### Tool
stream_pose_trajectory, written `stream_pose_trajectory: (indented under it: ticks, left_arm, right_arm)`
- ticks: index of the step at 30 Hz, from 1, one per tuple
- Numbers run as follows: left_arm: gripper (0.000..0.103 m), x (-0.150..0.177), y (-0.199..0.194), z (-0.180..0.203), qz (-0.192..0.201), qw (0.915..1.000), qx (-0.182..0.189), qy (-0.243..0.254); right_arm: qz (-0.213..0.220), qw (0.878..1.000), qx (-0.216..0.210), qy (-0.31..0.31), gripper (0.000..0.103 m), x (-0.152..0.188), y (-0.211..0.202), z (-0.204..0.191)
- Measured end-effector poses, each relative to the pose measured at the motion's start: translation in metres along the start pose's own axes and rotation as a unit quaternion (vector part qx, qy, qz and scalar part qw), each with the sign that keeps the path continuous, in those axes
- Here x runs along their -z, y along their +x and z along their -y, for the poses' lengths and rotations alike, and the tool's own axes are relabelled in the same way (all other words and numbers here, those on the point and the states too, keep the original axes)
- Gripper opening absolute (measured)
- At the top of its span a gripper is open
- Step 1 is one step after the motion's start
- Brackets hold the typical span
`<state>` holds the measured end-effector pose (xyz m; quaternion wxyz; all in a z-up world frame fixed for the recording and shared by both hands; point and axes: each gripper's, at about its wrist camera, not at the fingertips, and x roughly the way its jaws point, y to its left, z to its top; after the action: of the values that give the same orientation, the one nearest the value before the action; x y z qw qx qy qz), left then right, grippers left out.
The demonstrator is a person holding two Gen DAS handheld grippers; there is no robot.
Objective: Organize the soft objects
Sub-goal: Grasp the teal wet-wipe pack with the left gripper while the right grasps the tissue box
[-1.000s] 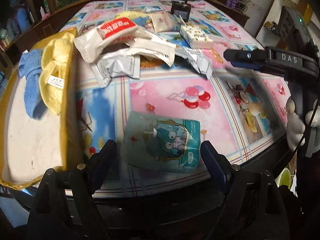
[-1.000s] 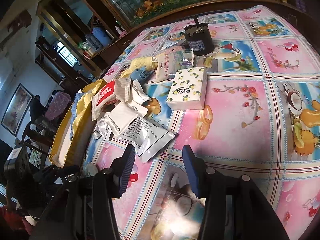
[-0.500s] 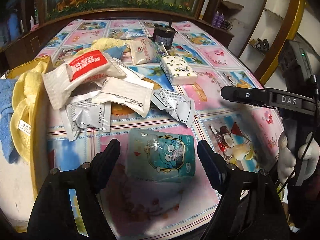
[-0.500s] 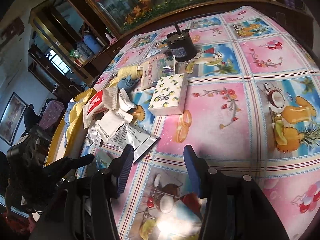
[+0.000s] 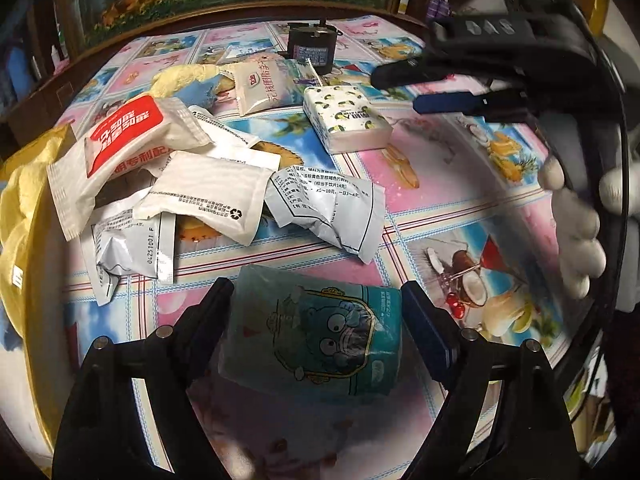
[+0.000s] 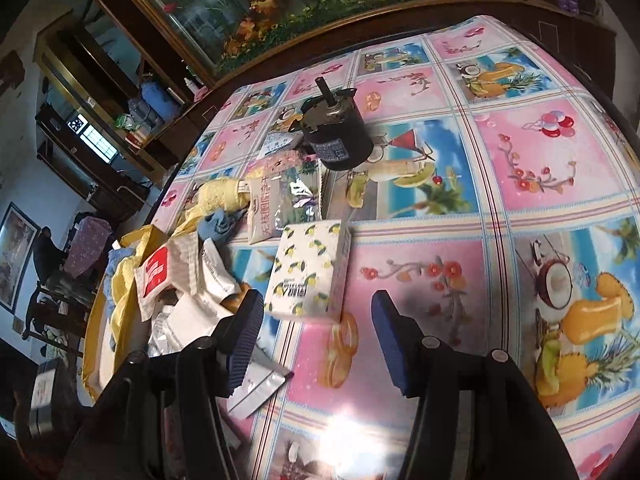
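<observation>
Glossy plastic tablecloth (image 6: 532,160), crinkled shiny foil sachets (image 5: 328,208), fluffy yellow cloth (image 5: 184,78), matt black metal motor (image 6: 336,132).

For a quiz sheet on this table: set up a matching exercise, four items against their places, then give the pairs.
Items
1. teal cartoon pouch
2. lemon-print tissue pack
3. black motor
4. red-label white packet

Places
A. far end of the table, behind the other goods
B. between the left gripper's open jaws
C. left side of the heap, beside the yellow towel
D. just ahead of the right gripper

Pairs: 1-B, 2-D, 3-A, 4-C
</observation>
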<state>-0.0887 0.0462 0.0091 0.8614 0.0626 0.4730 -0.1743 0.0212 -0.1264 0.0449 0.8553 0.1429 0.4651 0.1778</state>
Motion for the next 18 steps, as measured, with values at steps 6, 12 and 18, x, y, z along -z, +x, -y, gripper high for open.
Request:
stream_pose_trajectory:
  ticks: [6, 12, 18]
  left_arm:
    - [0.094, 0.001, 0.005, 0.005, -0.008, 0.9998, -0.006, 0.018]
    - [0.074, 0.005, -0.005, -0.013, 0.020, 0.9996, 0.015, -0.014]
    - [0.073, 0.005, -0.011, -0.026, 0.029, 0.9976, 0.038, -0.049]
  right_arm:
    - [-0.047, 0.997, 0.046, -0.028, 0.056, -0.017, 0.048, -0.027]
    - [-0.087, 0.988, 0.098, -0.085, 0.057, -0.013, 0.070, -0.049]
    - [-0.081, 0.988, 0.095, -0.095, 0.051, -0.006, 0.063, -0.049]
